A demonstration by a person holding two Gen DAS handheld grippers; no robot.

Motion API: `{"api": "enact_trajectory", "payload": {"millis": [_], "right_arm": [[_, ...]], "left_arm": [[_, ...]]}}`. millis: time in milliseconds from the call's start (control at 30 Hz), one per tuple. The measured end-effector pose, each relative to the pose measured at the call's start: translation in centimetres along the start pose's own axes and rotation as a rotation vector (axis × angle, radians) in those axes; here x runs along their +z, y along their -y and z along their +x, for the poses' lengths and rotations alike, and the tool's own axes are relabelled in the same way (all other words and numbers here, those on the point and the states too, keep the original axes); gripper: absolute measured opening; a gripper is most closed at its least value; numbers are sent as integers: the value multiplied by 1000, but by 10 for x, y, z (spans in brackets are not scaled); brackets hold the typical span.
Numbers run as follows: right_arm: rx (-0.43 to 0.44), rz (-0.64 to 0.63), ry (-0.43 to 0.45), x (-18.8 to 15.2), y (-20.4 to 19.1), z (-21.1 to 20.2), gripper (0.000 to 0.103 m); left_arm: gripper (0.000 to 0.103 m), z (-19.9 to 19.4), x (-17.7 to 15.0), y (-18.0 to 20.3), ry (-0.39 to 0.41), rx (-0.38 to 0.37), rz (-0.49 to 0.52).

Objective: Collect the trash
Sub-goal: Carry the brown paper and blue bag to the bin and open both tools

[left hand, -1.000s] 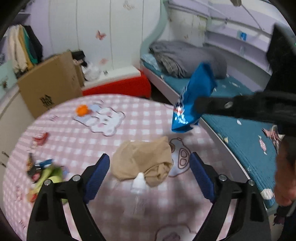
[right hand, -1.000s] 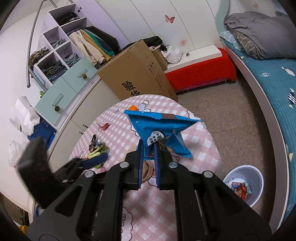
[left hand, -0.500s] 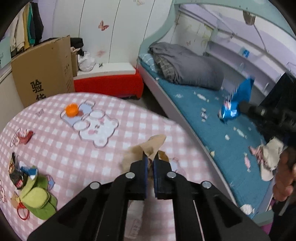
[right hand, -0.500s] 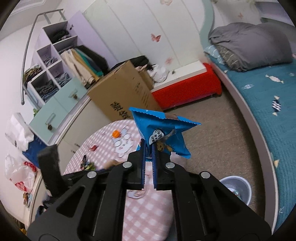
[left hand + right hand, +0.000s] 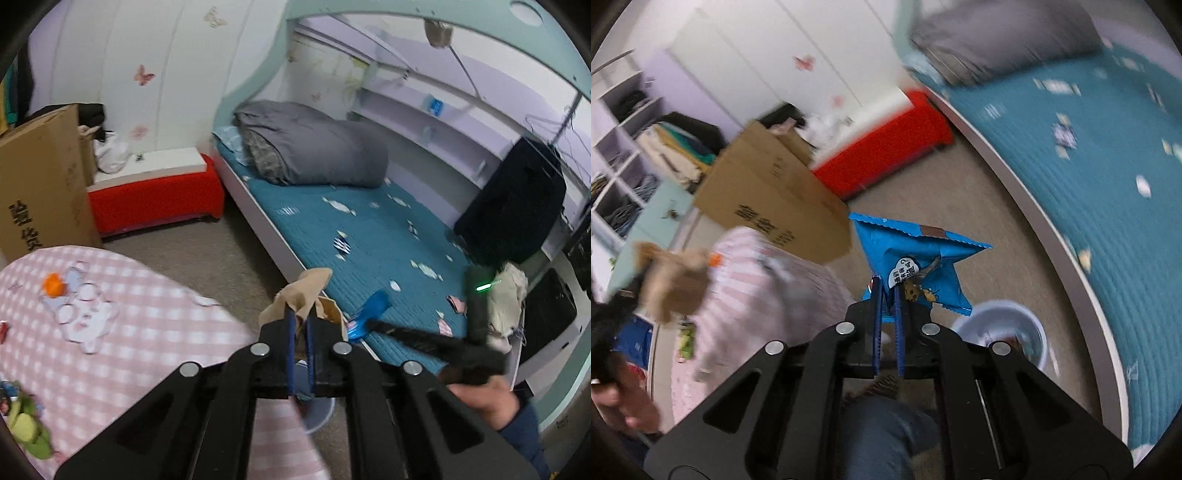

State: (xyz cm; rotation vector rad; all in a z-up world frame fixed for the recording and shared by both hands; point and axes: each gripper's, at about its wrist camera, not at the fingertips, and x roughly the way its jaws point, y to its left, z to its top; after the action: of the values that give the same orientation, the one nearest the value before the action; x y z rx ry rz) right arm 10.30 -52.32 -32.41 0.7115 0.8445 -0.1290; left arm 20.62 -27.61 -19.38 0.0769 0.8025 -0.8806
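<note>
While stretching along the far side of the room, lying under a rolled grey quilt [image 5: 314, 155]: a bed [image 5: 369, 236] with a teal patterned cover. Standing near its head: a red bench [image 5: 155, 195], and beside that a big cardboard box [image 5: 37, 184], printed with dark characters. Spreading below the box: a round table [image 5: 122, 332] in a pink checked cloth, carrying an orange cap [image 5: 51, 284] and some green scraps [image 5: 27, 432] at its near edge. Sitting on the beige floor between table and bed, seen from the right wrist view: a white bin [image 5: 1001, 332] with wrappers inside. Hanging above the floor just beside that bin's rim: a blue snack bag [image 5: 916, 266], pinched low down between the closed fingers of the right gripper [image 5: 887, 306]. Hovering past the table's edge, over the floor: the left gripper [image 5: 300, 332], fingers clamped together on a crumpled brown paper bag [image 5: 303, 295], its upper part poking up beyond the blue pads [image 5: 290, 328]. Showing blurred in each other's views: both grippers, the brown bag at far left, the blue one to the right.
</note>
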Motion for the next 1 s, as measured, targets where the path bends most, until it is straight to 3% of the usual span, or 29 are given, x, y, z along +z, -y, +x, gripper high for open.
{"api": "enact_trajectory", "payload": {"millis": [267,367,433,467,667,1000], "right_arm": [[-66,194,-286,-52,100,127,7],[-66,260,-350,-64,123,160,13],[-61,298,-377,-69,136,176,50],[-65,309,-372,-70,140,179,78],[-84,378,-321,-71,162,165,84],[-123,359,-52,-49,168,48,89]], "left_arm": [[5,75,-12,50,-140,-52,26],[5,100,-15,59,-182,-55,31],[5,117,-17,64,-209,-53,34],[5,125,-18,67,-224,-50,36],[5,172,-27,77,-321,-30,36],[8,262,-76,76,-556,59,71]]}}
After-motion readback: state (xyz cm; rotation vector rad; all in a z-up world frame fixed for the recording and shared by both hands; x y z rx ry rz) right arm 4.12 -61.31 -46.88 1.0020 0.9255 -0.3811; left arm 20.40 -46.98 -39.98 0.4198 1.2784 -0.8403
